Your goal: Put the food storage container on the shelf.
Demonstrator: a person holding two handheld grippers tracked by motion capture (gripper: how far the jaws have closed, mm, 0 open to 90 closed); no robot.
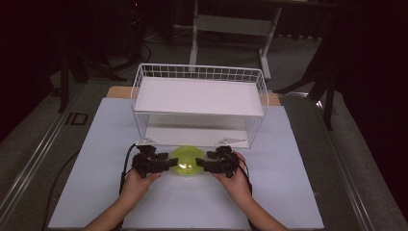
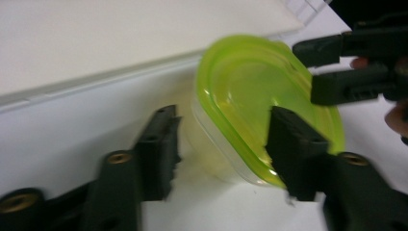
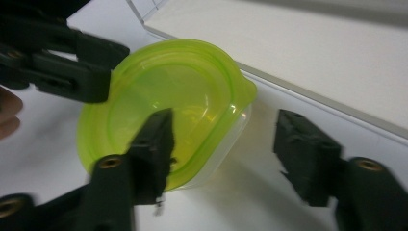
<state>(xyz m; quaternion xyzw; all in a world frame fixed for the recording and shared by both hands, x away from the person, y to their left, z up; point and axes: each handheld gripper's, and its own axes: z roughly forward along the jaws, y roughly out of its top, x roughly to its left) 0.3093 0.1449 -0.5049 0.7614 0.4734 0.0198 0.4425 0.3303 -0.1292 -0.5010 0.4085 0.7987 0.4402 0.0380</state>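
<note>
High view: a clear container with a green lid (image 1: 186,161) sits on the white table surface (image 1: 96,183), just in front of the white wire basket (image 1: 199,103). The basket holds a flat white shelf panel at its upper level and a white floor panel below; no other contents are visible in it. The left gripper (image 1: 169,163) meets the container's left side and the right gripper (image 1: 202,163) its right side, each held in one hand. Left gripper view: the jaws stand partly apart and straddle the near edge of the container (image 2: 250,96); one jaw overlaps the lid, the other lies clear on the table side, with a visible gap. The other gripper (image 2: 332,67) shows at the far rim. The container interior looks empty through the translucent lid. Right gripper view: the jaws stand partly apart; one overlaps the lid of the container (image 3: 168,106), the other stands well clear beside the tub wall. Neither pair presses on the container.
</note>
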